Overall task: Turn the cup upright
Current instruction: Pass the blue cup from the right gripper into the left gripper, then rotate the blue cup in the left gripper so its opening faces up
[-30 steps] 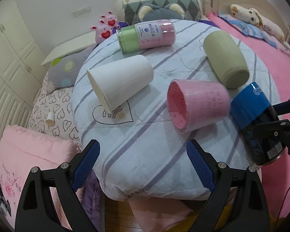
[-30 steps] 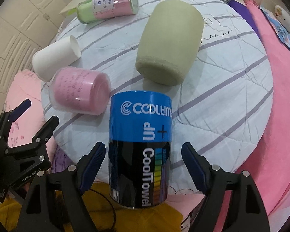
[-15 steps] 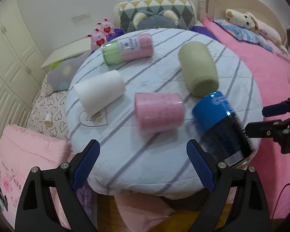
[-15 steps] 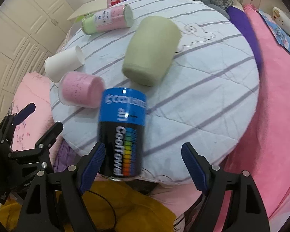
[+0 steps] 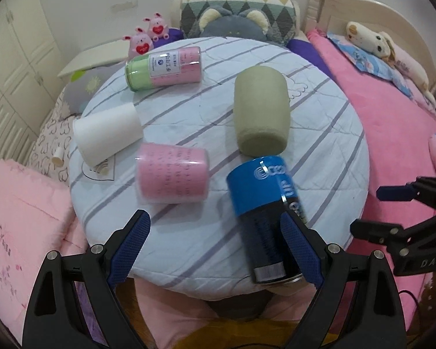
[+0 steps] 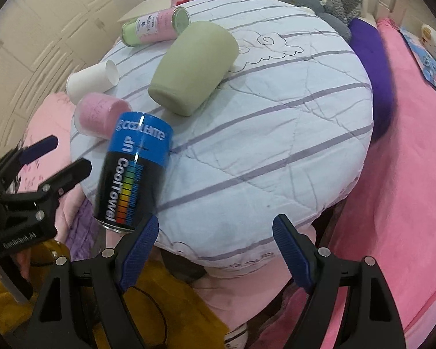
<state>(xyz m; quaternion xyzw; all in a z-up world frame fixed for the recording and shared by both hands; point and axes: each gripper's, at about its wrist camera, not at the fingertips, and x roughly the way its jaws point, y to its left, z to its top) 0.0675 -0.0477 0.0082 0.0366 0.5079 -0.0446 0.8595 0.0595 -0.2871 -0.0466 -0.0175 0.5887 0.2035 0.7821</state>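
Several cups and cans lie on their sides on a round striped cushion (image 5: 189, 232): a white paper cup (image 5: 107, 133), a pink cup (image 5: 173, 180), an olive green cup (image 5: 260, 119), a pink-and-green canister (image 5: 164, 68) and a blue-and-black "CoolTowel" can (image 5: 261, 218) at the front edge. My left gripper (image 5: 215, 244) is open and empty, just in front of the cushion between the pink cup and the can. My right gripper (image 6: 215, 247) is open and empty at the cushion's near edge, right of the can (image 6: 133, 171). The green cup (image 6: 191, 67) lies beyond it.
A pink bed (image 5: 392, 116) with soft toys lies to the right. Pillows and plush toys (image 5: 235, 20) are behind the cushion. Pink bedding (image 5: 20, 203) and white cabinet doors (image 5: 11, 67) are on the left. The cushion's right half (image 6: 290, 116) holds nothing.
Both grippers have pulled back from the cushion and swung sideways. The right gripper no longer straddles the blue can, which now lies left of it. The cups have not moved.
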